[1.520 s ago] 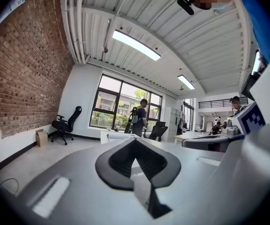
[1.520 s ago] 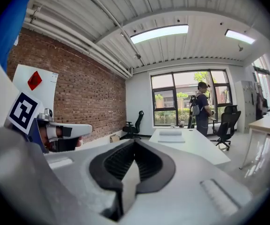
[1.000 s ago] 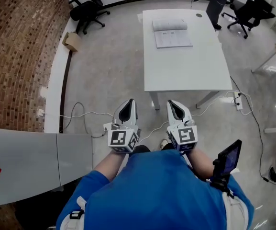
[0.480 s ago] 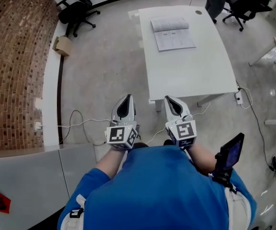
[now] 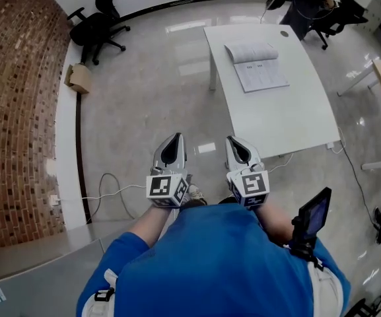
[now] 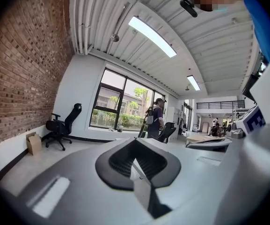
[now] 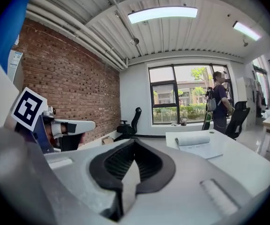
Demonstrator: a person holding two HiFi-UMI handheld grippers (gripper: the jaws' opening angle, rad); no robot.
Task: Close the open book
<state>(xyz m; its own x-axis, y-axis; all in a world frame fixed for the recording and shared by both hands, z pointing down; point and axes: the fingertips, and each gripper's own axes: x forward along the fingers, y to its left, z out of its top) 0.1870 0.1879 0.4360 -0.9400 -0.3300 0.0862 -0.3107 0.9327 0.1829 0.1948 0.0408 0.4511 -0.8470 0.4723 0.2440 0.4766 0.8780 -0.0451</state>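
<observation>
While the open book [image 5: 259,65] lies on the white table [image 5: 289,121], left tongs [image 5: 172,142] and right tongs [image 5: 236,142] side by side short of it, both closed, empty.

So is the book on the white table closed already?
No, the book lies open on the white table, with its printed pages facing up and neither gripper near it.

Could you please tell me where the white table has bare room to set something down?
The near half of the white table, between the open book and the near edge, is bare. The book fills the far end; only narrow strips flank it.
</observation>
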